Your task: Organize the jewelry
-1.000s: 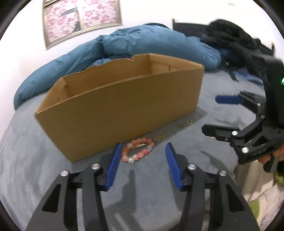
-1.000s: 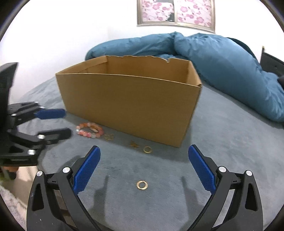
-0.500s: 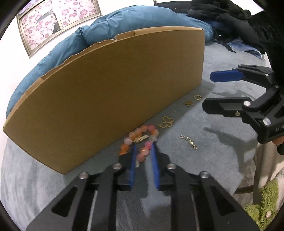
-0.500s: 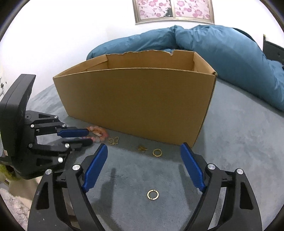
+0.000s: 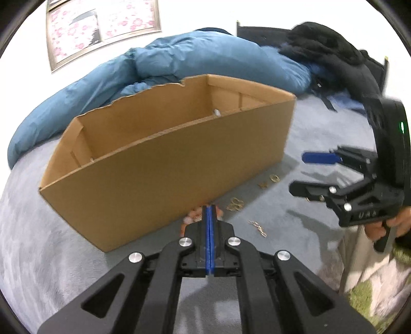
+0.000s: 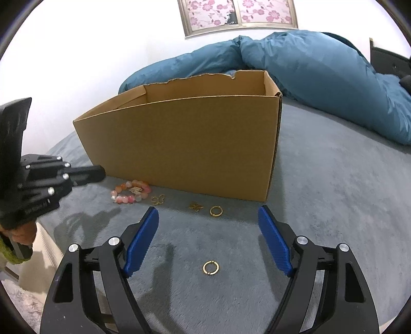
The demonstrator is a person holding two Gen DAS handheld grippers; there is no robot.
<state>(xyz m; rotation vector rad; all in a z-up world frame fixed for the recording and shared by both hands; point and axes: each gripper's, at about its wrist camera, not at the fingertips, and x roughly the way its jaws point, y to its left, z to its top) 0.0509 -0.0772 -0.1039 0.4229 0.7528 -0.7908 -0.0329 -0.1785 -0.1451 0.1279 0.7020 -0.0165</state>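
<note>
An open cardboard box (image 5: pixel 164 164) (image 6: pixel 185 144) stands on the grey bed cover. A pink bead bracelet (image 6: pixel 131 194) lies flat at its front foot; the left wrist view shows only bits of it (image 5: pixel 191 214) behind my fingers. My left gripper (image 5: pixel 209 209) (image 6: pixel 101 172) is shut, raised, with nothing seen between its pads. Right of the bracelet lie a gold butterfly charm (image 6: pixel 157 199) (image 5: pixel 235 204), a small gold charm (image 6: pixel 195 206), a gold ring (image 6: pixel 216 211) and a short chain (image 5: pixel 258 227). My right gripper (image 6: pixel 208 232) (image 5: pixel 305 173) is open and empty above another gold ring (image 6: pixel 211 267).
A blue duvet (image 5: pixel 179 66) (image 6: pixel 308 72) lies bunched behind the box. Black clothing (image 5: pixel 331 48) is piled at the back right. The bed's edge drops off by a patterned rug (image 5: pixel 372 290). A flowered picture (image 6: pixel 239 14) hangs on the wall.
My left gripper went down to the bracelet, closed, and has lifted back shut; the bracelet still lies on the cover. My right gripper has moved slightly nearer the lone ring.
</note>
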